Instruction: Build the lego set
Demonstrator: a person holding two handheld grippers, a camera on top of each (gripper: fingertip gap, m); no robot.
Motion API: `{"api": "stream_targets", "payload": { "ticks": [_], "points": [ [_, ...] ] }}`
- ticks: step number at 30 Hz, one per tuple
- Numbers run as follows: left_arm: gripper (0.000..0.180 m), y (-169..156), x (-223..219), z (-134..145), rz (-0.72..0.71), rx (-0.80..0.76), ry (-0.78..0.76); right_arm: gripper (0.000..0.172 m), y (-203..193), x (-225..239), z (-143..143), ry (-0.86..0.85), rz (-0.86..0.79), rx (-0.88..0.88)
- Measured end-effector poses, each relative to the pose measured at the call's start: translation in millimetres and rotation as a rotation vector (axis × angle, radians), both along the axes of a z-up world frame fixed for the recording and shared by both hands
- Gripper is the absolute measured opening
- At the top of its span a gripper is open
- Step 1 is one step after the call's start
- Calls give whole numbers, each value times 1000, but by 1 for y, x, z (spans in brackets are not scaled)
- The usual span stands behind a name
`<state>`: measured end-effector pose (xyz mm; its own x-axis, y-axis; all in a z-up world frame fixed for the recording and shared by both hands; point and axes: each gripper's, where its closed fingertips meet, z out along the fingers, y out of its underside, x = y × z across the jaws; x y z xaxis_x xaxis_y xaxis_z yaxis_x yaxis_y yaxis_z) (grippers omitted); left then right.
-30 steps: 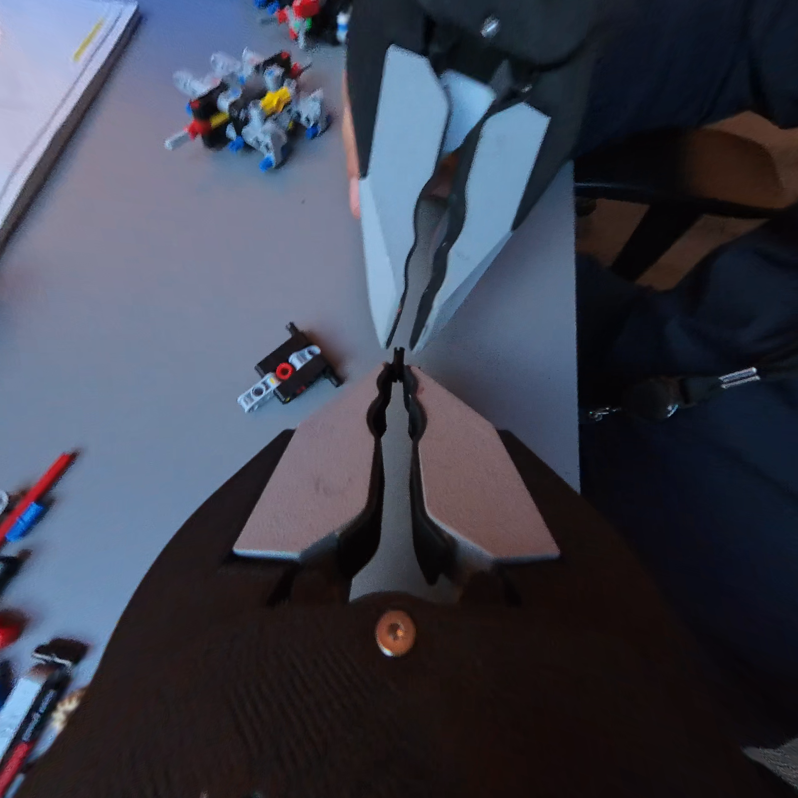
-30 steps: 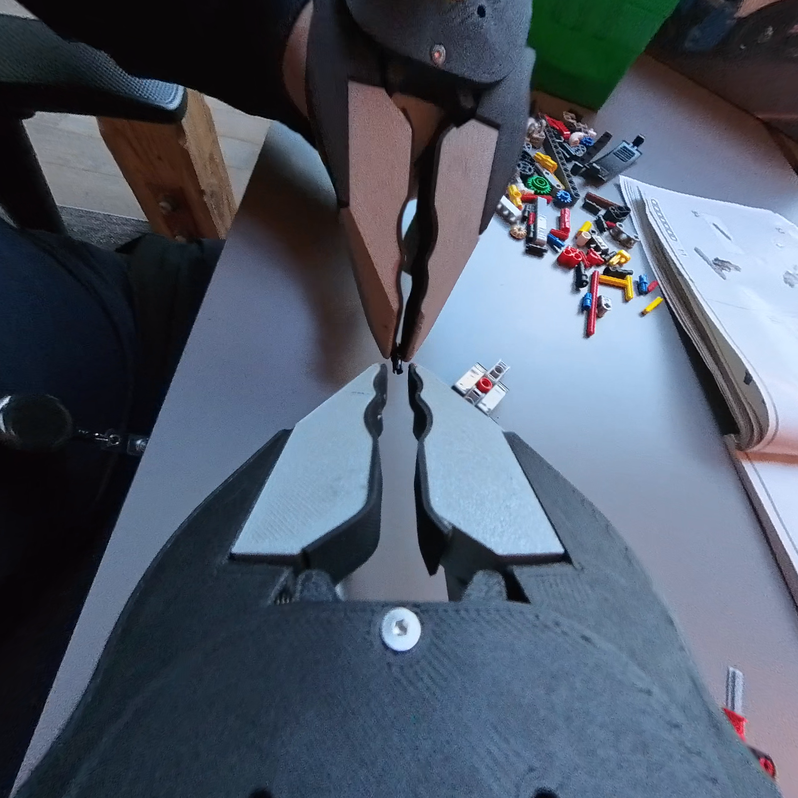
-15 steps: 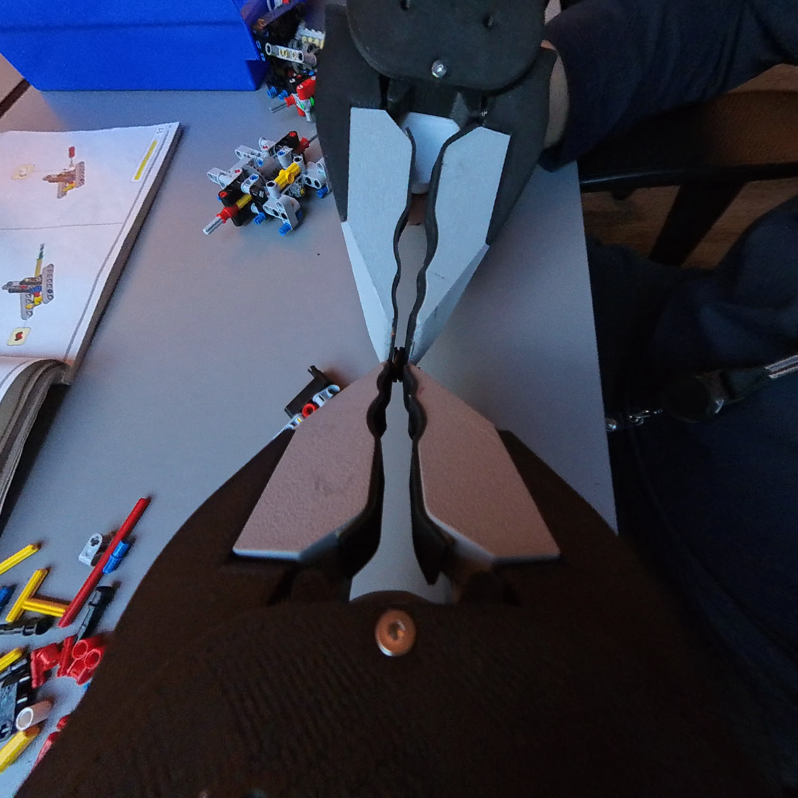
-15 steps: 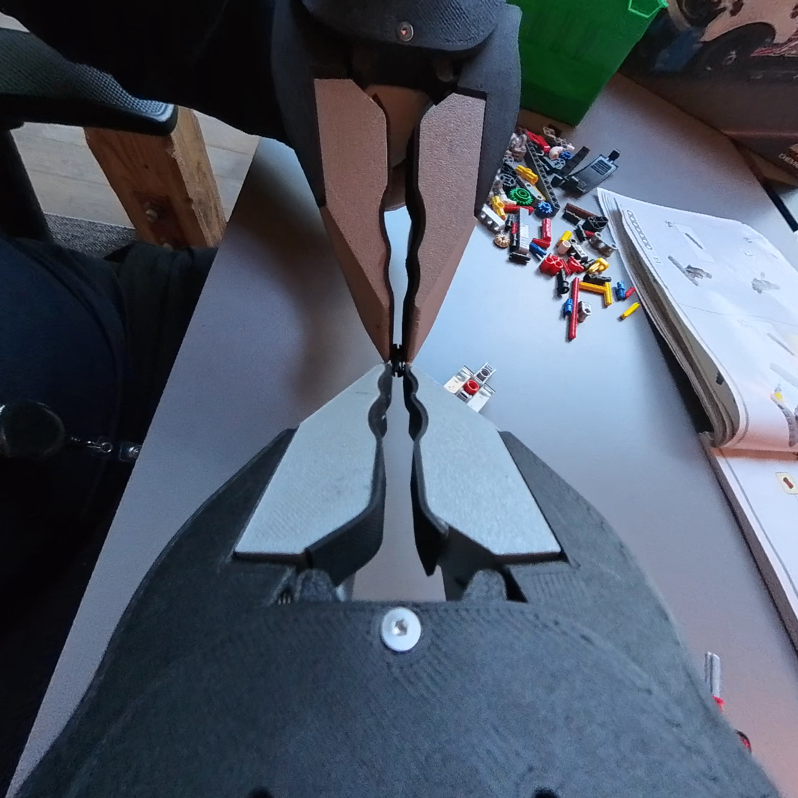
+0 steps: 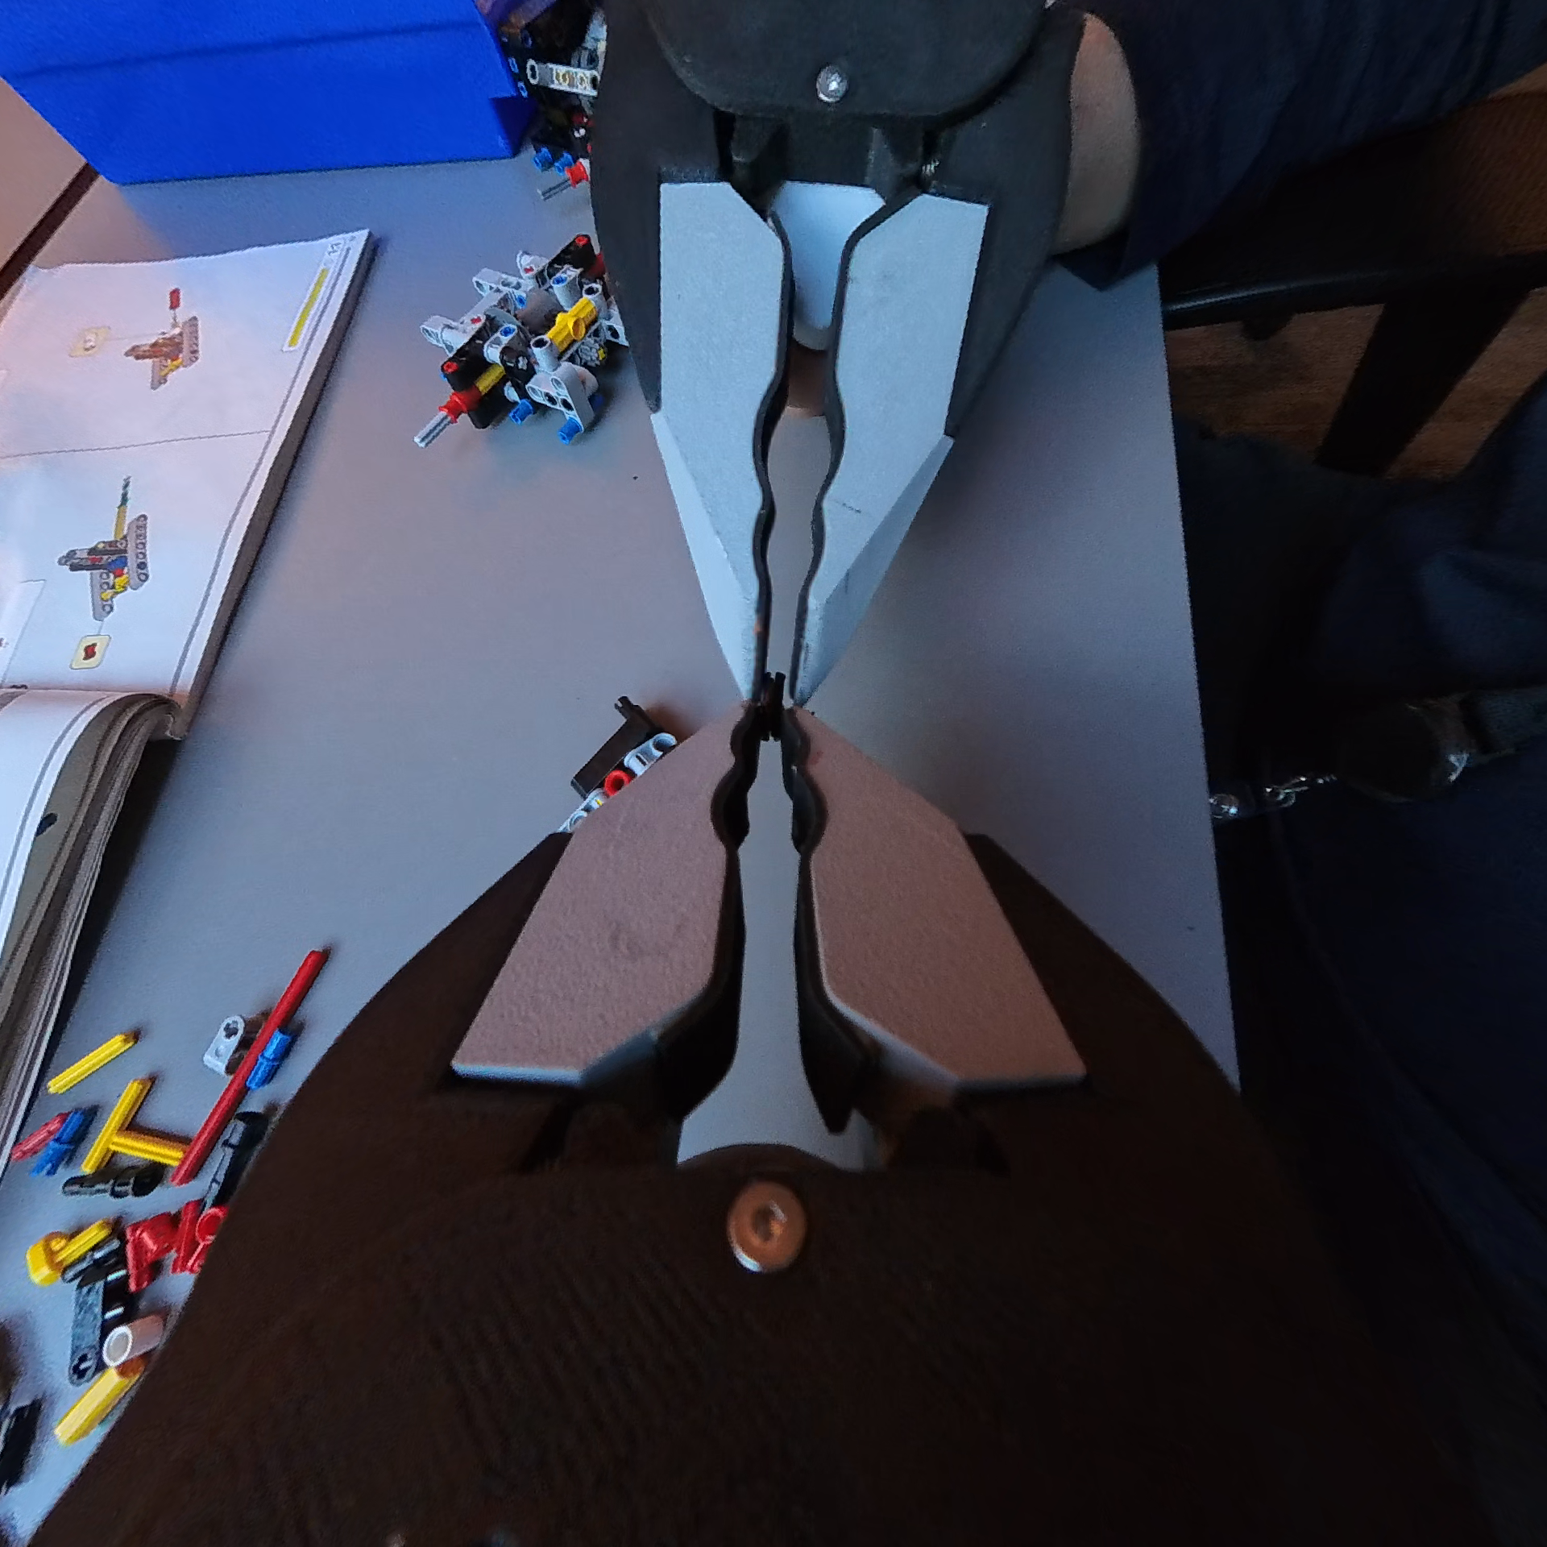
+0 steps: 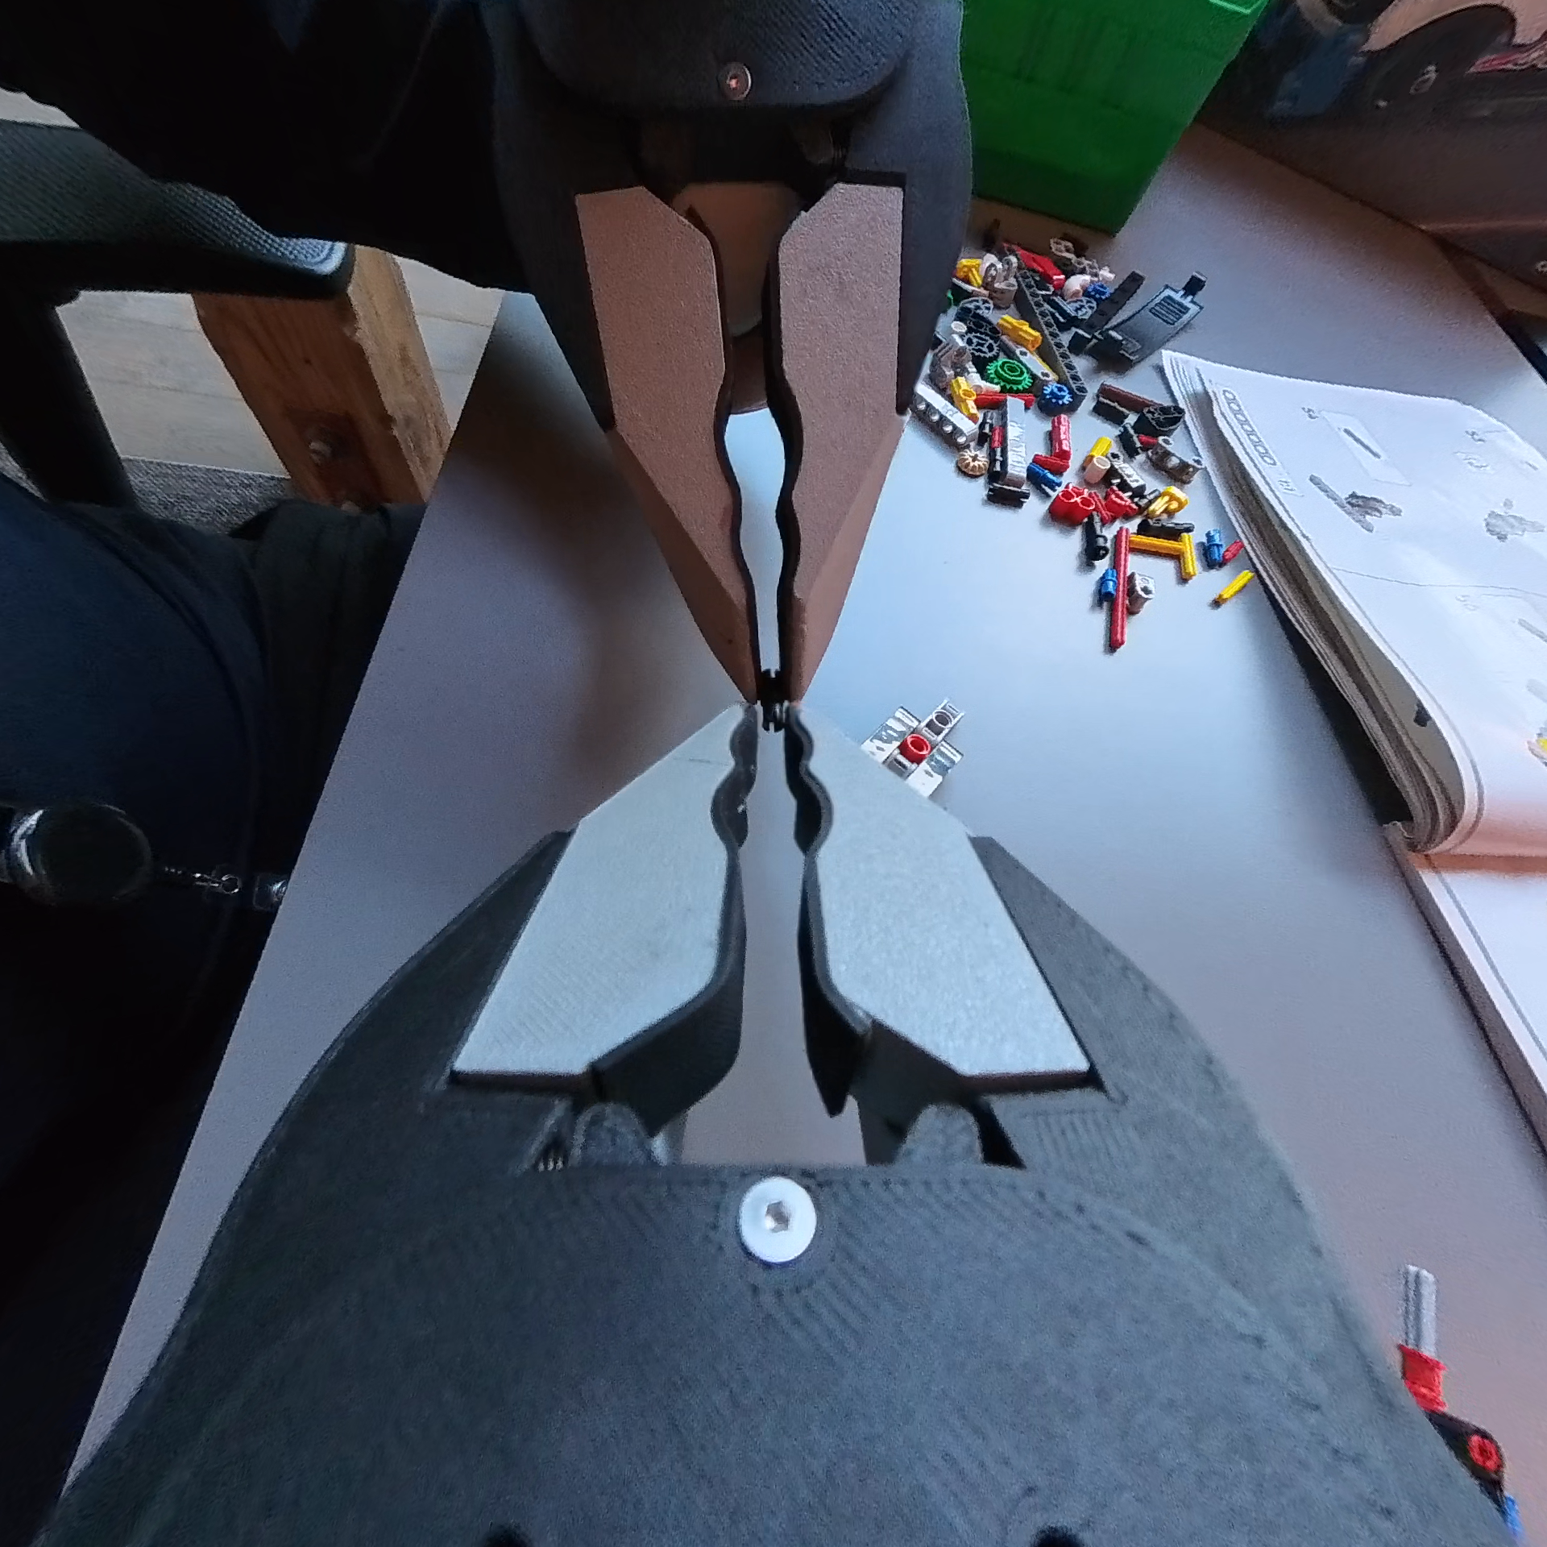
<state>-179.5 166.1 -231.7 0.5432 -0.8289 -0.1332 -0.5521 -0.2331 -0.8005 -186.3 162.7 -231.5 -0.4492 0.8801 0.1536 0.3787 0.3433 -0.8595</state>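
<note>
Two hand-held grippers meet tip to tip above the near edge of a grey table (image 5: 418,586), a small black pin (image 6: 772,699) pinched between them. The left gripper (image 5: 766,727), with brown fingers, is clenched on one end of the pin; the right gripper (image 6: 770,727), with grey fingers, is closed on the other end, so the pin bridges the two pairs of tips clear of the tabletop.

Just beside the meeting point, a small black, grey and red assembly (image 6: 917,747) lies on the table, partly hidden behind the left gripper's finger in its own view. Farther off sits a larger built cluster of grey, black, yellow and blue parts (image 5: 523,347). An open instruction booklet (image 5: 142,469) lies along one side, with loose red, yellow, blue and black pieces (image 6: 1080,435) scattered next to it. A blue bin (image 5: 251,84) and a green bin (image 6: 1088,100) stand at the far end of the table. A person's dark sleeve (image 5: 1297,100) shows behind the right gripper.
</note>
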Motion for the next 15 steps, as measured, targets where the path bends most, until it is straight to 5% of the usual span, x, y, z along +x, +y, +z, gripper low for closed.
{"api": "stream_targets", "payload": {
  "ticks": [11,15],
  "points": [
    [2,2,1,2,6,-14,-52,1,2,0,3,8,-4,-19],
    [17,4,-7,1,6,-63,-39,1,7,-1,4,7,-30,-24]
  ]
}}
